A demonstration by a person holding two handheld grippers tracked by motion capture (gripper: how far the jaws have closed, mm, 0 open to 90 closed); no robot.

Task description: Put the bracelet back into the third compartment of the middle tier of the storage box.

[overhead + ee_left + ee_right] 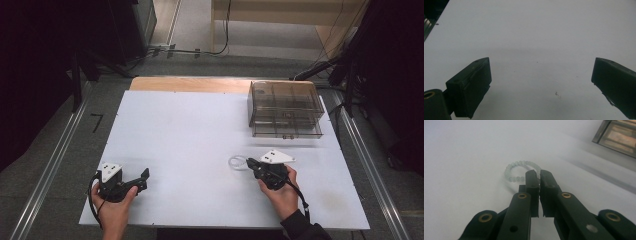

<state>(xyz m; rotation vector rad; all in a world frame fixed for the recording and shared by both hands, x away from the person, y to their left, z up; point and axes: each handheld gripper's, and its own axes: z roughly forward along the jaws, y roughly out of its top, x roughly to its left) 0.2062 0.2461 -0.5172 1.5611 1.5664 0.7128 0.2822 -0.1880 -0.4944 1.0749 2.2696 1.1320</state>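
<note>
We work at a white, smooth counter point(200, 150) whose far edge shows a strip of pale wood. Round it the room is dim: grey floor, metal rails down both sides, black cables trailing across the floor beyond.

Our right gripper point(536, 173) lies low over the counter near its right front, its fingers point(532, 182) closed on the near side of a small bracelet of pale translucent beads point(515, 168). The bracelet lies flat on the white surface, just left of the gripper in the high view point(238, 162).

Our left gripper point(541, 82) rests near the counter's left front corner, well apart from the bracelet, its fingers point(474, 85) spread wide with only bare white surface between them.

A smoky transparent plastic drawer box point(285, 109) stands at the far right of the counter, beyond the right gripper and apart from the bracelet.
</note>
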